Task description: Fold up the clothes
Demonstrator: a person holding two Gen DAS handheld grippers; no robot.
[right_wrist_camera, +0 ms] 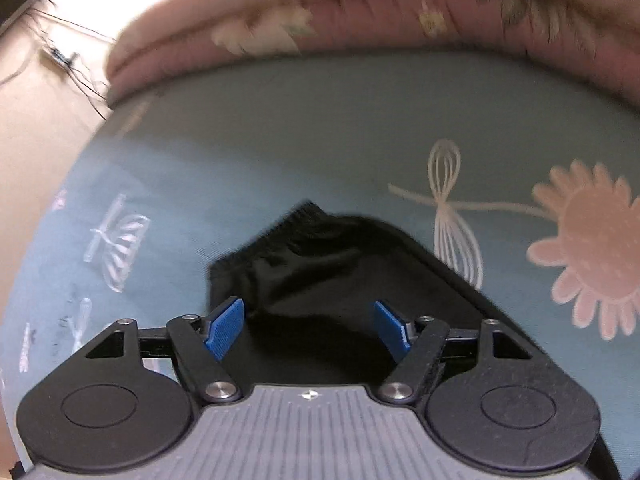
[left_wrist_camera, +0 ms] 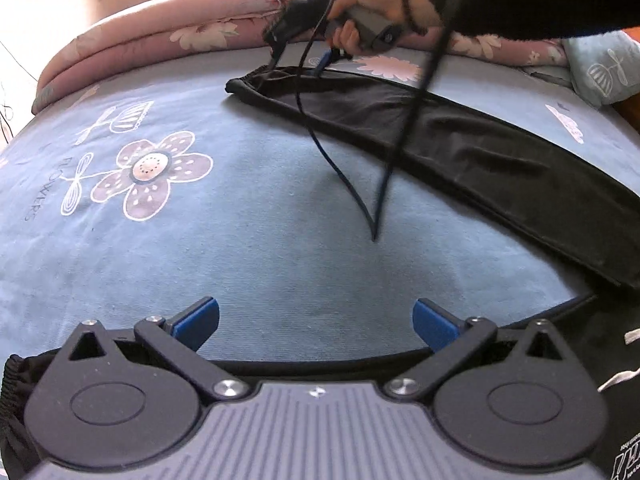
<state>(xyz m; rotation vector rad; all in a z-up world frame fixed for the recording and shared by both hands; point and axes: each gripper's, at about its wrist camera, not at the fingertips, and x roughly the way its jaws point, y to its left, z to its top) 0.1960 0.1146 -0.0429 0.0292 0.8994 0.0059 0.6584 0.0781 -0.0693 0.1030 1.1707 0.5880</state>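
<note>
Left wrist view: blue floral bedsheet (left_wrist_camera: 248, 200) is filling most of the frame, a purple flower print (left_wrist_camera: 154, 170) sitting at centre left. Pink quilt (left_wrist_camera: 160, 28) is lying bunched along the top edge. The left gripper (left_wrist_camera: 316, 326) is sitting at the bottom centre, its blue pads apart with only bare sheet between them, nothing gripped. Black trousers (left_wrist_camera: 460, 140) are lying stretched in a band from upper centre down to the right edge; more black fabric is showing along the bottom edge under the tool. A dark cable (left_wrist_camera: 344, 184) is hanging in a loop over the sheet at centre. At top centre a hand (left_wrist_camera: 360, 4) is holding the right gripper (left_wrist_camera: 300, 62) by its grey handle, the tips pointing down at the trouser hem. A pale blue pillow (left_wrist_camera: 604, 68) is sitting at upper right.

Right wrist view, blurred: floor and wires are showing at upper left. The right gripper (right_wrist_camera: 308, 330) is sitting at bottom centre, pads apart, straddling the black trousers (right_wrist_camera: 320, 264) without pinching them; the cuffed end is lying just ahead. A pink daisy print (right_wrist_camera: 592, 252) is showing at right.
</note>
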